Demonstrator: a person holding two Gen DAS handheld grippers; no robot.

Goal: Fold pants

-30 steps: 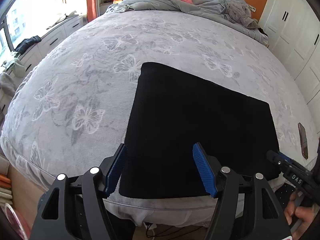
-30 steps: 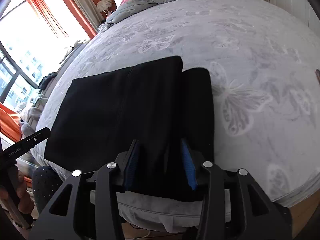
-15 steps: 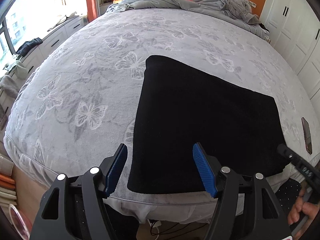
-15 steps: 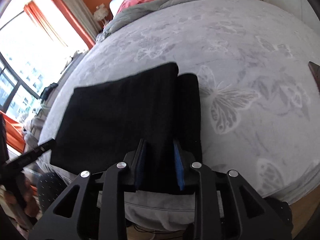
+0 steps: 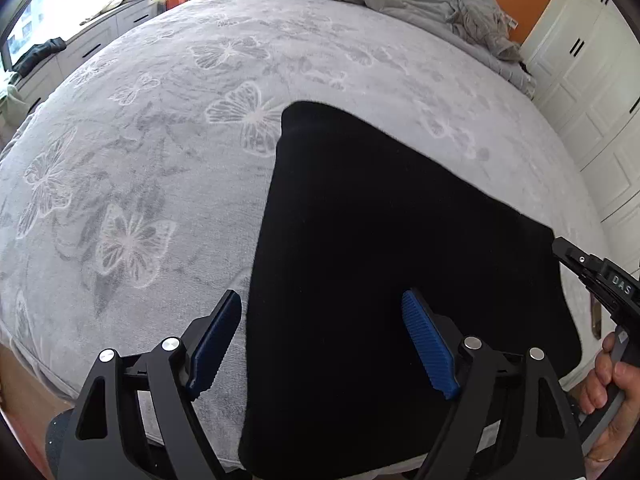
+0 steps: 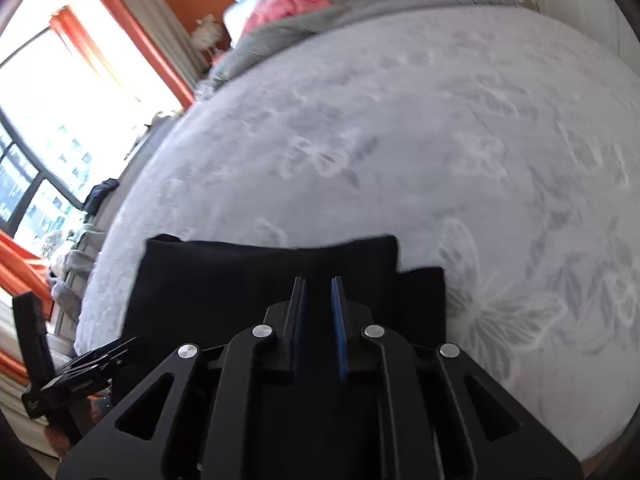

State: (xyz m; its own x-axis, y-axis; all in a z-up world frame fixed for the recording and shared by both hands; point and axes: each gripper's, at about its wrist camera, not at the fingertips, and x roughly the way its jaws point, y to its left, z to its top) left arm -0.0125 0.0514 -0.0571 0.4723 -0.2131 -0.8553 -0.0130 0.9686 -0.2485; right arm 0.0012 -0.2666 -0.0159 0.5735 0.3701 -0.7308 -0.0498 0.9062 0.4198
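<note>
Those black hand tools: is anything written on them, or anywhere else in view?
"DAS": white letters on the right gripper, seen from the left wrist view.
Marking on the left gripper, in the right wrist view: too blurred to read.
Nothing else legible.

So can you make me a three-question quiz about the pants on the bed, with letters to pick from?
1. Where do the pants lie?
A. on the floor
B. near the foot edge of the bed
C. on the pillows

2. What colour are the pants?
A. black
B. pink
C. white

3. How does the left tool stand?
A. shut tight
B. holding a sock
C. wide apart over the pants' edge

Answers:
1 B, the cloth rests on the butterfly blanket by the near edge.
2 A, they look plain black.
3 C, its blue pads stand far apart and press on nothing.
</note>
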